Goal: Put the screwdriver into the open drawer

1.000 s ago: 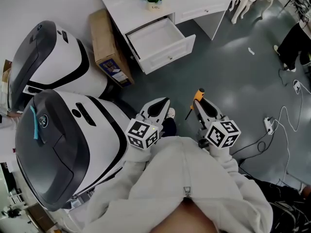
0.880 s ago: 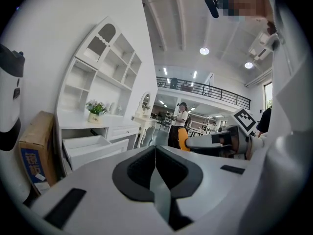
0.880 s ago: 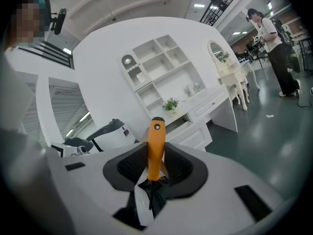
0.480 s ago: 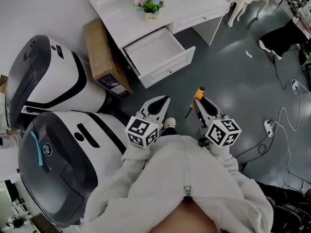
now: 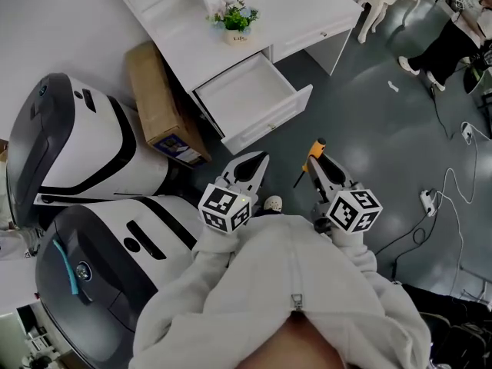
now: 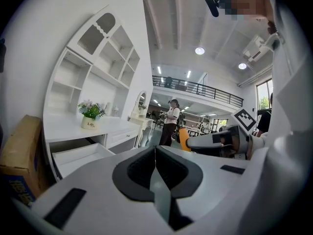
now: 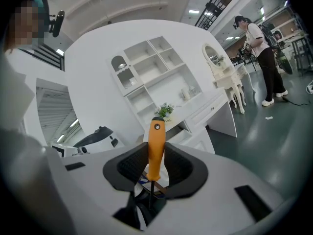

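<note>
Two grippers stick out in front of the person. The left gripper [image 5: 259, 161] has its two jaws pressed together, with nothing between them. The right gripper [image 5: 316, 162] squeezes one screwdriver [image 5: 314, 151] by its orange handle, and the thin metal part points down. The screwdriver is up over the grey floor, well apart from the one open drawer [image 5: 270, 123]. That drawer sticks out of one white desk [image 5: 307, 6]. One little flower pot [image 5: 235, 23] sits on the desk. One brown box [image 5: 157, 102] sits on the floor just beside the desk. Two big white and black machines [image 5: 77, 141] stand on the left. One person [image 5: 442, 44] stands far off.
</note>
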The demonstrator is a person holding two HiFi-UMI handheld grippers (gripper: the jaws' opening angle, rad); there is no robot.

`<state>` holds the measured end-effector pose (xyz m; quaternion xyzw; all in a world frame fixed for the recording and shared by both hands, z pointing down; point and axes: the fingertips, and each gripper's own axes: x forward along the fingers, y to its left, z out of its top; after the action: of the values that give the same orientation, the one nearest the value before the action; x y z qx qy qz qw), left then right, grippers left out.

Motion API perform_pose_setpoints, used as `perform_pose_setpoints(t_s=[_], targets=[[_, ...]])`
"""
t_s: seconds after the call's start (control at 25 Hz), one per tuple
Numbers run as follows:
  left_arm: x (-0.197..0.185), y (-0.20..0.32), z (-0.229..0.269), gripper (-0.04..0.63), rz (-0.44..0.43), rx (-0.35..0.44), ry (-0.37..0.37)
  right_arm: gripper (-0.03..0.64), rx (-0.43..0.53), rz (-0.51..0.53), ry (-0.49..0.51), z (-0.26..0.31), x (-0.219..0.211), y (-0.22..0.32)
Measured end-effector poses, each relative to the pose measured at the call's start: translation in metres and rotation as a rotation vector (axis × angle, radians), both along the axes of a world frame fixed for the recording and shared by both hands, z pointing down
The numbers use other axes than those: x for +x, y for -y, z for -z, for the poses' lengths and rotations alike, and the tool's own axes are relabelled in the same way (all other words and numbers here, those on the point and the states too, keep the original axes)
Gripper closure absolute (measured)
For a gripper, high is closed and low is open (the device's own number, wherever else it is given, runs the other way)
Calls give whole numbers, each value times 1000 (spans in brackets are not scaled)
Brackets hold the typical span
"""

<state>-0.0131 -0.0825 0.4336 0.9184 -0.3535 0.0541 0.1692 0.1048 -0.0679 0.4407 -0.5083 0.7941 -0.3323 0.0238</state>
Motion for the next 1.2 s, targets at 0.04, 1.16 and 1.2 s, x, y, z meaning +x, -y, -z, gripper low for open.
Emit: perform_pose_setpoints(t_s=[0.04,1.16,1.2], targets=[[0,2,-2,577,-3,-2,0,497,-2,-3,0,-1,-1,2],[-12,70,-24,577,40,-69,11,497,-75,30,19,-20,-6,84],[-12,77,-25,577,42,-72,13,497,-83,32,28,-22,-6,93]])
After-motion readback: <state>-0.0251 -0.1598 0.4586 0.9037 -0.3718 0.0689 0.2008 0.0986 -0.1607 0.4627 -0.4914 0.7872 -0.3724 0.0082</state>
